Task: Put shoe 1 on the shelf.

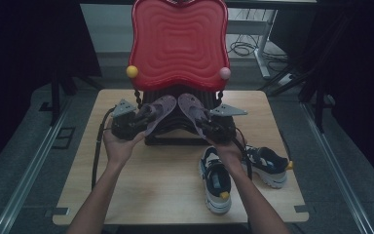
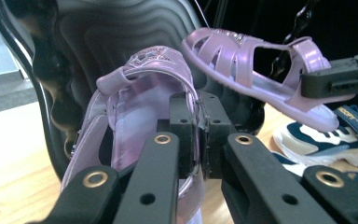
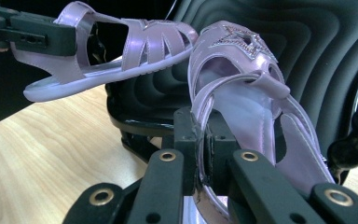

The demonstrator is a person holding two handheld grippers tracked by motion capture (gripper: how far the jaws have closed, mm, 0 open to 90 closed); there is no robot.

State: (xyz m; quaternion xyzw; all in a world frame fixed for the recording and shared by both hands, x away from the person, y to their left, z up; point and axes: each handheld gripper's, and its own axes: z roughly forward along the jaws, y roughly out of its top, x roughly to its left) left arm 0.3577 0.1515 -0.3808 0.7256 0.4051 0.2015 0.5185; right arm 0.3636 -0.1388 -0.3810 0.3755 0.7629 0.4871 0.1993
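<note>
Each of my grippers holds one sandal of a purple pair over the black seat of a small chair. My left gripper is shut on the edge of the left sandal, which carries a glittery star. My right gripper is shut on a strap of the right sandal. The sandals' toes nearly meet in the middle, pointing away from me. In the left gripper view the right sandal hangs at the upper right. In the right gripper view the left sandal hangs at the upper left.
A red wavy chair back rises at the far side of the wooden table. Two white and navy sneakers lie at the near right, by my right forearm. Black cables trail from both grippers.
</note>
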